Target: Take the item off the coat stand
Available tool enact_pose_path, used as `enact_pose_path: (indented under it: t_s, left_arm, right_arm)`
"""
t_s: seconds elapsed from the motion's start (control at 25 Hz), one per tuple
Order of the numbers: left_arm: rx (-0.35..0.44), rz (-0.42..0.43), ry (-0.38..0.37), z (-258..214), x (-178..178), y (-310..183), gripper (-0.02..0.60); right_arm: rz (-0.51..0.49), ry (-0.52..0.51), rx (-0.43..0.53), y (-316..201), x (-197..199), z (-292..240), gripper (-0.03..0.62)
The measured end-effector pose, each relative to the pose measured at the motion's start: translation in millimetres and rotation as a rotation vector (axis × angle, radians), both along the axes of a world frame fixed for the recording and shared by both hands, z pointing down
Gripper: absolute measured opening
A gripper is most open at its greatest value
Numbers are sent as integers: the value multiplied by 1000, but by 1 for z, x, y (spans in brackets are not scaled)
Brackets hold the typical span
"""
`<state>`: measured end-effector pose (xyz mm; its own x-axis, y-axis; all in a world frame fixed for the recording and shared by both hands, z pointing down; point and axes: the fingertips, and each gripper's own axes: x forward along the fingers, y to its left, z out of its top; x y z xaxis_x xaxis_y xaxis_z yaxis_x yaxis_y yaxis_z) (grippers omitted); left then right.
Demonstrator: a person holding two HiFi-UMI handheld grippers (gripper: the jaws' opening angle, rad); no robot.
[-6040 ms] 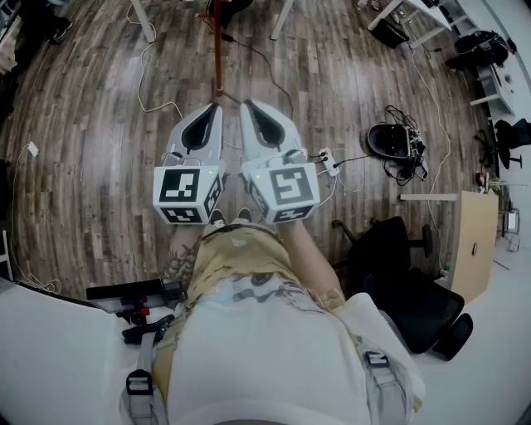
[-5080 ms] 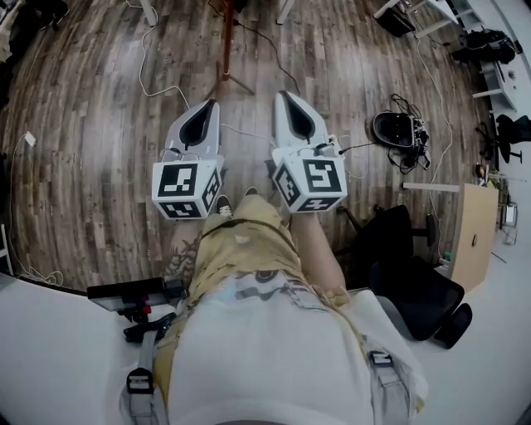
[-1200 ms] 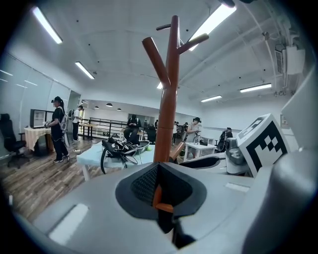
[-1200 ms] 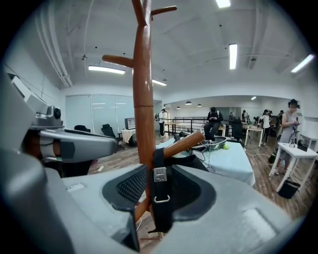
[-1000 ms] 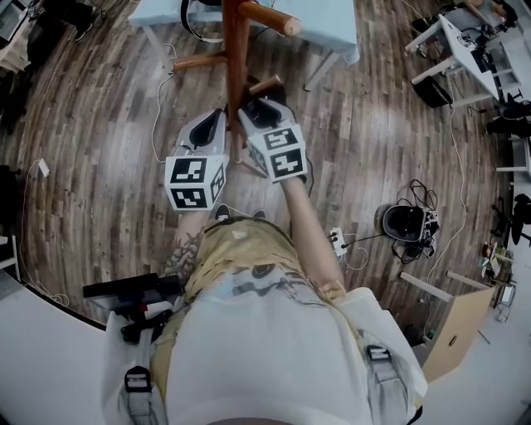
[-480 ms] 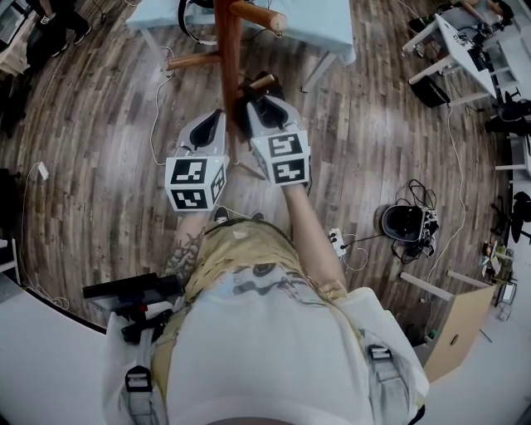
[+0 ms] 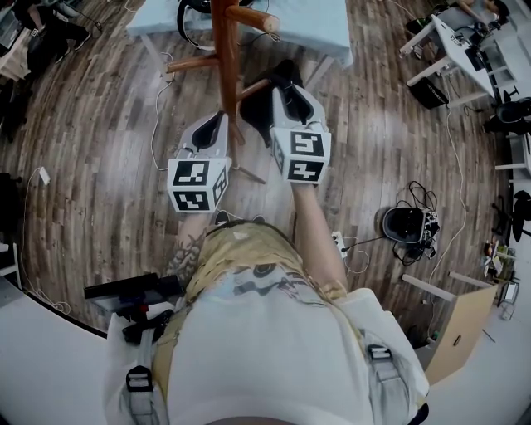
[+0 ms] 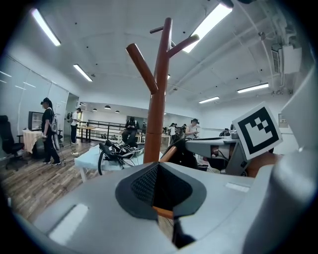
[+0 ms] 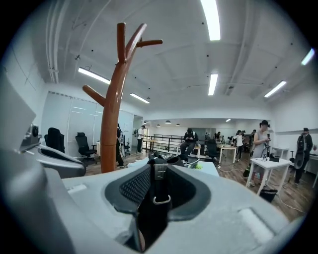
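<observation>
Red-brown coat stand [image 7: 222,75], blk strap [image 9: 159,186] w/ silver buckle [image 9: 160,171], lt-blue table [image 7: 323,21]

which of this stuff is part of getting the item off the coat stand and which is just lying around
Job: coat stand; black strap, between the jaws of the right gripper, which have just been closing on it.

Lying about: blue table; power strip; white cable on the floor; black device with cables.
</observation>
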<state>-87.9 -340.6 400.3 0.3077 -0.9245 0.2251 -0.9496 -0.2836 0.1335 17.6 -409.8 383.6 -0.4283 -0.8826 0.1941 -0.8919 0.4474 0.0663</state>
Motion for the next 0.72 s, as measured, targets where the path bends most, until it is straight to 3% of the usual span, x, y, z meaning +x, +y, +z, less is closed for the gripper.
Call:
enact_pose_path:
  t_s: [0.32,0.72]
  left_arm:
    - [25,29,1,-10,5,-3,2]
    - [121,93,19,-46,34,-11,2]
  right_arm:
    - [79,-38,45,3,27,-22,103]
    - [134,-158,111,30,47,-58,103]
